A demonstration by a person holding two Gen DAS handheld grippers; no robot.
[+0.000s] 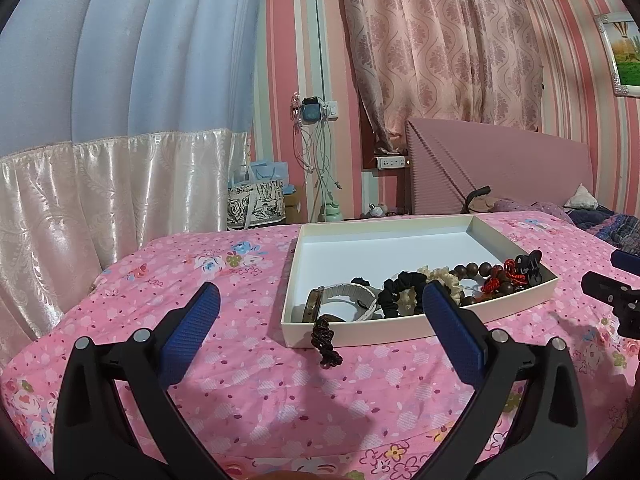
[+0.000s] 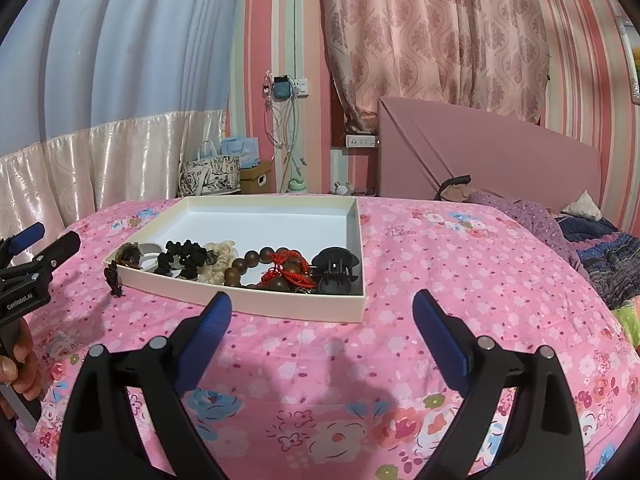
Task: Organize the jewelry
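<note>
A shallow white box (image 1: 440,226) (image 2: 276,201) lies on the pink floral bedspread. Along its near side lie a watch with a white strap (image 1: 344,300), a black scrunchie (image 1: 400,286) (image 2: 186,258), a cream scrunchie (image 1: 442,276) (image 2: 218,252), a brown bead bracelet with red cord (image 1: 492,276) (image 2: 276,268) and a black claw clip (image 1: 528,266) (image 2: 334,268). A dark braided tassel (image 1: 326,338) (image 2: 113,280) hangs over the box's front wall onto the bed. My left gripper (image 1: 320,312) is open just before the box. My right gripper (image 2: 322,312) is open, right of the box's near corner.
The bedspread (image 1: 248,384) covers the whole foreground. A pink headboard (image 2: 480,148) and rumpled dark bedding (image 2: 600,248) are at the right. Bags (image 2: 208,176), a cardboard box and hanging cables (image 2: 286,136) stand by the striped wall beyond the bed. Curtains hang left and behind.
</note>
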